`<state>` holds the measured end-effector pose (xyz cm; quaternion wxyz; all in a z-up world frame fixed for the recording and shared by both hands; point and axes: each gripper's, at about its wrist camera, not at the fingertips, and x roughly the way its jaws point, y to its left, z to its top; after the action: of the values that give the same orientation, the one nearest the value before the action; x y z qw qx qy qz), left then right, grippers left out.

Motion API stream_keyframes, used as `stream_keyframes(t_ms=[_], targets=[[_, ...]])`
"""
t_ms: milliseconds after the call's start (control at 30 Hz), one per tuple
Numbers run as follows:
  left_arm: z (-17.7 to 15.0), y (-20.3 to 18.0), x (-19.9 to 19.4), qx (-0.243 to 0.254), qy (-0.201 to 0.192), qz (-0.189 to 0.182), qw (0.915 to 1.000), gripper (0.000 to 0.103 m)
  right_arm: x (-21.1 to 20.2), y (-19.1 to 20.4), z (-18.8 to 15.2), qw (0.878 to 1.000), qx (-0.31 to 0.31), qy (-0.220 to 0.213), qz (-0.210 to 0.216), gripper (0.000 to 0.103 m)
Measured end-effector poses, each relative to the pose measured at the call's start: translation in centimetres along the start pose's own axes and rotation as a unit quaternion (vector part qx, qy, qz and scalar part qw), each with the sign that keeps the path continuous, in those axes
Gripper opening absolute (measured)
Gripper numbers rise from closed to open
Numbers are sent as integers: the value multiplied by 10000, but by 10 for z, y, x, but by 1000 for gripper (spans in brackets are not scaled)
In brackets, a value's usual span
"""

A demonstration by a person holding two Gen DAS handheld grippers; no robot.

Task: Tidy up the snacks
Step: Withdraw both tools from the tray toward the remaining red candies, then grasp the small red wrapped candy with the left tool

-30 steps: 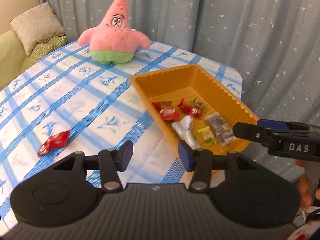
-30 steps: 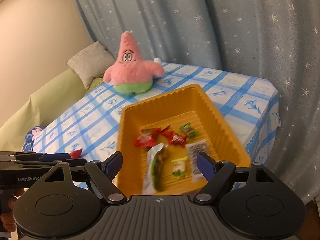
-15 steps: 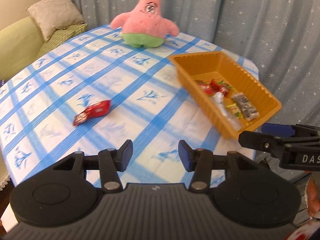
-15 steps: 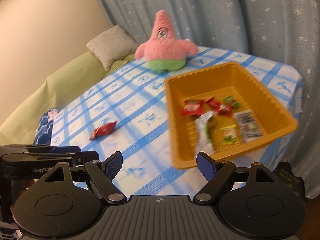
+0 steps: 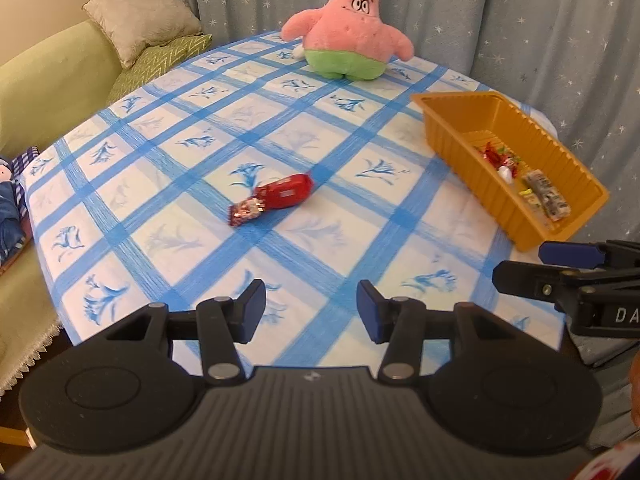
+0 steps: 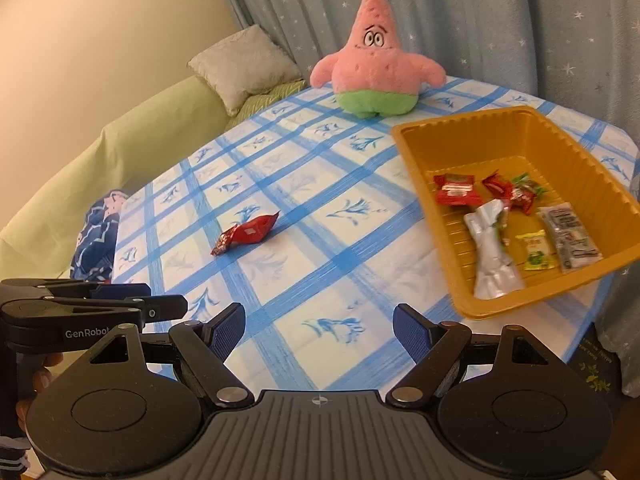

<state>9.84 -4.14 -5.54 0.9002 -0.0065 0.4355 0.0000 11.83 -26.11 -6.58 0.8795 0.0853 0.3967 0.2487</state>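
Centrally, a red foil snack packet (image 5: 276, 198) with a crinkled end lies alone on the white tablecloth with blue checks and flower prints (image 5: 340, 236), a little left of middle in both views. To its right, well apart from it, sits an orange ribbed plastic tray (image 6: 472, 276) near the table's right edge. Inside the tray lie two red wrappers (image 6: 456, 193), a crumpled silver packet (image 6: 490, 248), a small yellow-green sachet (image 6: 536, 250) and a grey printed packet (image 6: 572, 238).

At the bottom of the left wrist view, the left gripper (image 5: 311, 306) has its blue-padded jaws partly apart with nothing between them. At the bottom of the right wrist view, the right gripper (image 6: 319, 330) has its jaws spread wider, also empty. Both hover above the near edge of the cloth, side by side.

At the far side of the table sits a pink star-shaped plush toy in green shorts (image 6: 378, 68), before a grey-blue curtain with white stars (image 6: 500, 12). At the upper left, a beige cushion (image 5: 142, 14) rests on a green sofa (image 5: 44, 92).
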Motion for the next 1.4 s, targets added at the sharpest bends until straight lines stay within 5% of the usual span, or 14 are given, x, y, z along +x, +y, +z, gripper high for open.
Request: stream_keyframes(t_ms=[667, 1400], targets=[[16, 45, 49, 648, -66, 273, 9975, 47, 68, 33, 10, 9997, 43, 46, -257, 81], [39, 40, 113, 1339, -94, 249, 9906, 46, 117, 28, 33, 9987, 117, 111, -489, 81]])
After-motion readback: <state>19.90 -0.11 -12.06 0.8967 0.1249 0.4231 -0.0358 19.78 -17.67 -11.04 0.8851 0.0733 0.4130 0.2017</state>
